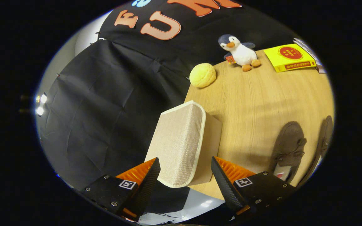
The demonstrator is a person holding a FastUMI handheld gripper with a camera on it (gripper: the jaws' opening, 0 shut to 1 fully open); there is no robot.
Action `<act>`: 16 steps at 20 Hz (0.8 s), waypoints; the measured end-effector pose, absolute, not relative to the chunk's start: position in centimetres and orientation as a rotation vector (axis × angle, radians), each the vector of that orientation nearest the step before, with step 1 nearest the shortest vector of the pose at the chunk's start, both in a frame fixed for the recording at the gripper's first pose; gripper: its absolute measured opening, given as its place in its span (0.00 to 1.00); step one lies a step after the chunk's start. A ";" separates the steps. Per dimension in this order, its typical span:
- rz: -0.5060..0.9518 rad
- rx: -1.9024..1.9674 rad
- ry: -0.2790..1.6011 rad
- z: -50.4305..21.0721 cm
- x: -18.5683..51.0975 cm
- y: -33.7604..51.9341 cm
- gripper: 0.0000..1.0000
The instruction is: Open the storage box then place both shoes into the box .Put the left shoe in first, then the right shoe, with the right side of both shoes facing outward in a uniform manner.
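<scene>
A beige fabric storage box (181, 141) with a pale piped lid stands at the wooden table's (256, 100) edge, its lid down. My gripper (185, 160) is open, and the box's near end sits just ahead of and between the two black fingertips (152, 179); neither pad visibly presses on it. Two dark brown shoes lie on the table beyond the right finger: one (289, 144) shows its top and lace, the other (324, 138) is seen only as a thin sliver beside it.
Farther along the table sit a round yellow bun-shaped toy (202, 75), a penguin plush (239, 51) and a yellow book (291, 58). Black cloth hangs past the table edge beside the box. Bare wood lies between the box and the shoes.
</scene>
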State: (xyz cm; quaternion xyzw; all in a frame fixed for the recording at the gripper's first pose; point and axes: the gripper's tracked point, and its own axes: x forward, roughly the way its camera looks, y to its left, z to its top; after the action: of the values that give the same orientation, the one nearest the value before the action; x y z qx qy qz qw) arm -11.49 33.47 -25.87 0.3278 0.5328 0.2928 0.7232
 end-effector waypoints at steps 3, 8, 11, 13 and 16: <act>0.663 0.756 1.226 -27.6 -12.3 35.4 0.98; 0.657 0.815 1.316 -30.6 -13.1 38.1 0.98; 0.654 0.879 1.356 -31.0 -13.9 39.1 0.98; 0.671 0.936 1.375 -30.4 -14.8 40.0 0.97; 0.695 0.970 1.373 -29.2 -15.2 39.8 0.95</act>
State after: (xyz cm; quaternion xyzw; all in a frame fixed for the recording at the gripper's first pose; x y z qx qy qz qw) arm -15.18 39.81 -29.16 0.4211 0.5956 0.3015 0.6141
